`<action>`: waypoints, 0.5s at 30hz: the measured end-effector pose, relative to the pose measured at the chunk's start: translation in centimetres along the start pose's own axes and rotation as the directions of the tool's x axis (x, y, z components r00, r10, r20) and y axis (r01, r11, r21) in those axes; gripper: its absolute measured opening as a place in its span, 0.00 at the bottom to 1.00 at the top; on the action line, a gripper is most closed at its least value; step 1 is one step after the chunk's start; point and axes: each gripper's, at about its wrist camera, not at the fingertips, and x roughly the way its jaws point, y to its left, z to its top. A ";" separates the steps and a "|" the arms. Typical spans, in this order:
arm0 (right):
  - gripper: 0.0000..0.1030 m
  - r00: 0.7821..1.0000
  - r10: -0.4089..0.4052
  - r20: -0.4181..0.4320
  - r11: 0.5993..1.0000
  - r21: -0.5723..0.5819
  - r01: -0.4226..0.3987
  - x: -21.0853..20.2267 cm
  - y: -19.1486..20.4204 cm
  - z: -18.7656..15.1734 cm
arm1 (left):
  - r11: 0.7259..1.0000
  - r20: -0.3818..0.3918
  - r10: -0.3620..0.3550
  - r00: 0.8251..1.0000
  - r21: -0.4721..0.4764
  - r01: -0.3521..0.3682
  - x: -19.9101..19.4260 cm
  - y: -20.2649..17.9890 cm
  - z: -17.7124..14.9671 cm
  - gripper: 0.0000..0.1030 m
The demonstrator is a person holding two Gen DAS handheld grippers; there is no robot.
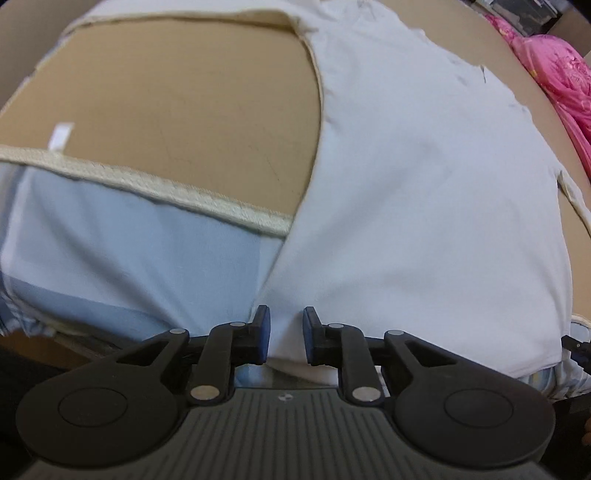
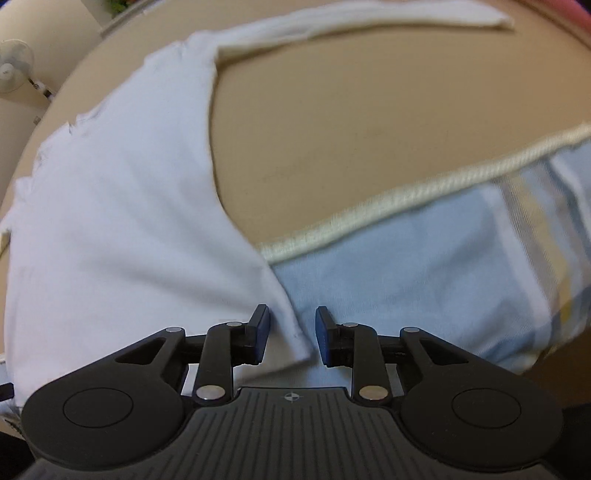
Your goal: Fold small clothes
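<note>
1. The garment (image 1: 424, 177) is a small white piece with cream binding (image 1: 155, 184) along its edges, spread on the tan worktop (image 1: 177, 96). A pale blue panel (image 1: 122, 266) shows near the cameras, and in the right wrist view a yellow-and-blue checked part (image 2: 546, 229) lies at the right.
2. In the left wrist view the white cloth runs from near centre up and away to the far right; a thin strap (image 2: 369, 18) curves across the far side in the right wrist view (the whole outline is not visible from either camera).
3. The left gripper (image 1: 286, 334) has its fingers (image 1: 263, 328) parted with white cloth lying in the gap; I judge it is not pinching anything.
4. The right gripper (image 2: 291, 334) likewise stands with fingers (image 2: 322, 332) apart, a loose white corner (image 2: 295, 347) lying between them, not clamped.
5. Handling, as a judgement: the fabric looks thin, light and limp, so it will sag and crease wherever it is unsupported, and a single layer may slip out of a shallow pinch.
6. Best hold, I think, is on the bound edge or a corner, where the cloth is thicker.
7. A pink bundle (image 1: 554, 74) sits at the far right, well apart.
</note>
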 end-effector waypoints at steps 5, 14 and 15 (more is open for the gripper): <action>0.04 0.995 0.073 0.069 0.997 -0.023 -0.072 -1.7 0.5 0.0 | 0.999 0.096 -0.030 0.995 0.039 0.027 -2.0 -0.1 -0.3 0.00; 0.14 0.988 -0.090 0.128 0.996 -0.005 0.091 -2.4 0.5 -0.1 | 0.993 0.231 0.070 0.970 0.073 -0.089 -4.3 -0.3 -0.8 0.06; 0.16 0.977 -0.087 0.197 0.996 -0.016 0.092 -3.4 0.7 0.0 | 0.990 0.269 0.040 0.962 0.118 -0.074 -5.0 -1.1 -0.9 0.08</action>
